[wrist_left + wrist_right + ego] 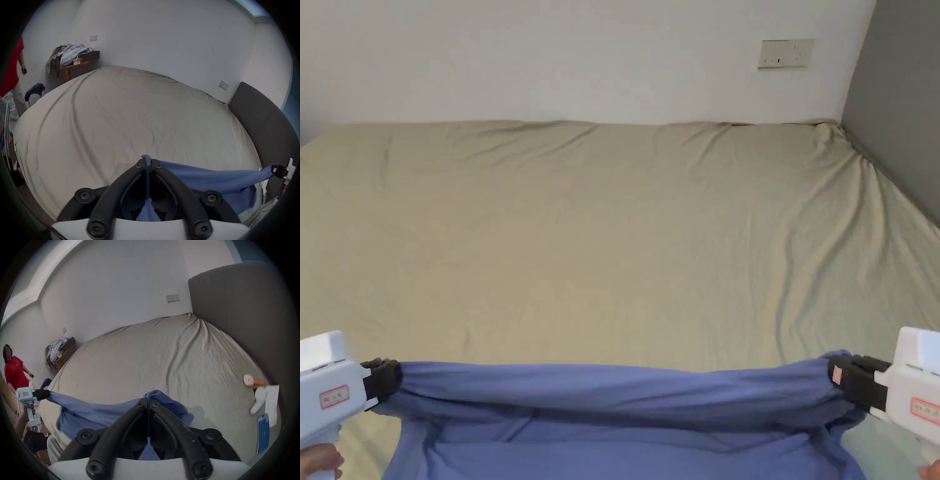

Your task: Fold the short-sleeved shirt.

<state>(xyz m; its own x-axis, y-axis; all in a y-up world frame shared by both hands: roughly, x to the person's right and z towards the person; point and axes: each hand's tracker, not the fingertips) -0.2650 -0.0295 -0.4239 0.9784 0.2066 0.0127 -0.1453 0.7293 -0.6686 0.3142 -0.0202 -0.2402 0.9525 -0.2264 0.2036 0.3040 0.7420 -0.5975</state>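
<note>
Fingers (pixel 156 168) on the left gripper (pixel 381 380) and right gripper (pixel 842 377) are both pinching the shirt (pixel 612 406), one end each. It's stretched taut sideways over the bed's (pixel 612 237) near edge, rest hanging below, neither hand nearer.

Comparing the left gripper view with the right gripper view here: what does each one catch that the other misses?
Left gripper view: the right gripper far off, pinching the blue shirt. Right gripper view: the left gripper far off, plus a white sock and an orange-handled item on the bed. Both: closed jaws clamping the shirt, the bed, a clothes pile, a person in red.
</note>
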